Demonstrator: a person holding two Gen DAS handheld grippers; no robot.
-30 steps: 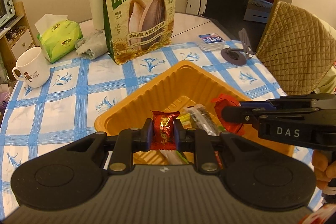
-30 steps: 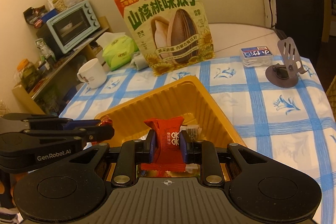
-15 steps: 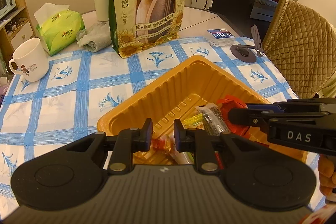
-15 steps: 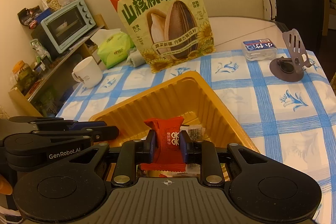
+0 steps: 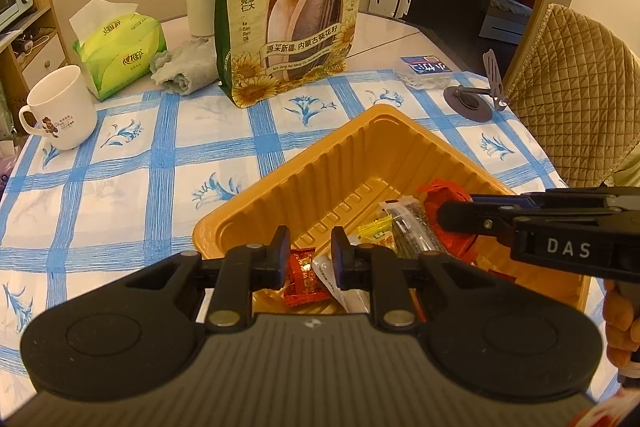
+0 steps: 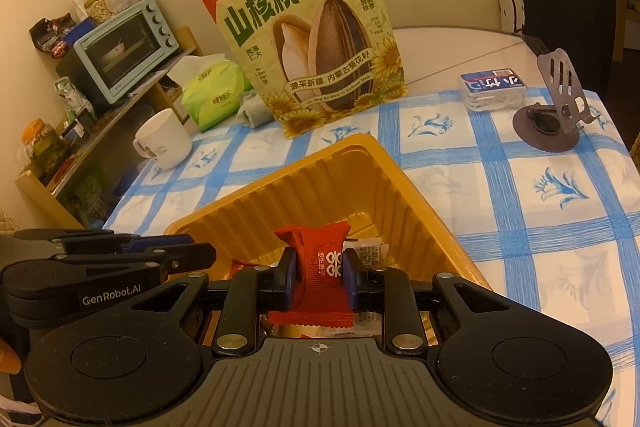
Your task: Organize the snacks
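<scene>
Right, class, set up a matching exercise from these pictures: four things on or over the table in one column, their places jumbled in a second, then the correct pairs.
Things
1. white mug
2. sunflower seed bag
3. red candy
4. phone stand

Places
A. clamped in the right gripper, over the orange tray
B. near the right edge of the table
C. near the table's left edge
D. standing upright behind the orange tray

Pairs: 1-C, 2-D, 3-A, 4-B
</scene>
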